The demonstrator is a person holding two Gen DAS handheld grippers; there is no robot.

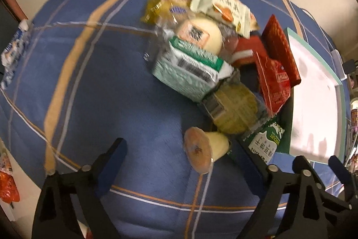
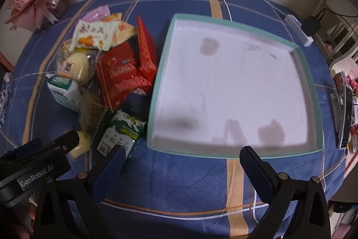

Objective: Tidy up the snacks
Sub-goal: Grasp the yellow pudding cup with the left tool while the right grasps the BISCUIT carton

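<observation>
A blue plaid cloth (image 2: 179, 183) lies bare near both grippers. Snacks (image 1: 212, 64) are heaped just left of the tray (image 2: 154, 86). Left gripper (image 1: 185, 162) and right gripper (image 2: 181, 162) are spread, holding nothing.

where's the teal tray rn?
The teal tray fills centre-right of the right wrist view, on the blue tablecloth, directly right of the snack pile, empty.

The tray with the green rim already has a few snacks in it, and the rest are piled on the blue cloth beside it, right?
Not quite. The tray holds no snacks; the right wrist view shows only stains on its white bottom. The snacks are all piled on the blue cloth beside it.
</observation>
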